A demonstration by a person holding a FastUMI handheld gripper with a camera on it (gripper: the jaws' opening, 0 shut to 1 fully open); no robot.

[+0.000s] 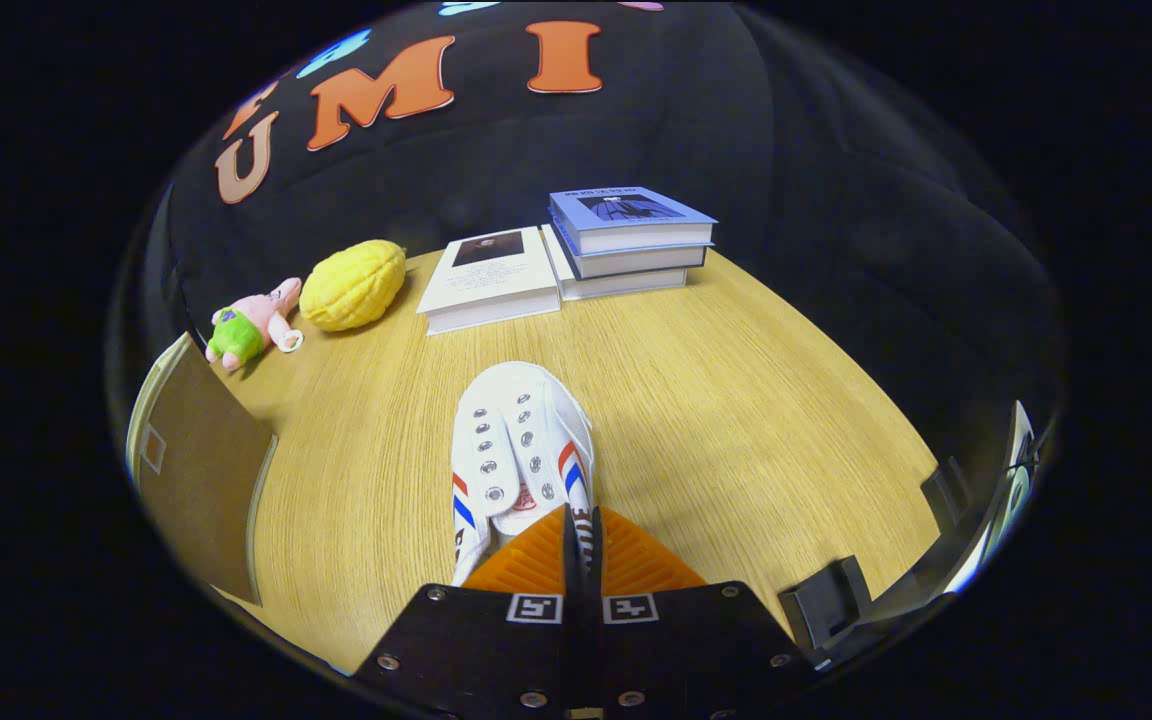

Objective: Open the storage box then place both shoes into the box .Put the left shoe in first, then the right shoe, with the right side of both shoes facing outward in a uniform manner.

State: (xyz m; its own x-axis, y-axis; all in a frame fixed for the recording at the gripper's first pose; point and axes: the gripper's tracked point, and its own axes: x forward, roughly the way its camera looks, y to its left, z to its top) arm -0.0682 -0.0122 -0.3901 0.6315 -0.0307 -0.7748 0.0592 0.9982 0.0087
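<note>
On the wooden table (pixel 736 400), with stacked books (pixel 626 240) and a yellow plush fruit (pixel 353 285) well beyond, the white shoe (pixel 516 450) lies toe-forward, its collar pinched between the gripper's (pixel 583 535) nearly closed orange fingers (pixel 526 570).

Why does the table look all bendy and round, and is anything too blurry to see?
In the gripper view the fisheye lens bows the wooden table into a curve; the white shoe, pinched between the orange fingers of the gripper, is sharp; the books cast soft shadows; their cover print is too small to read.
</note>
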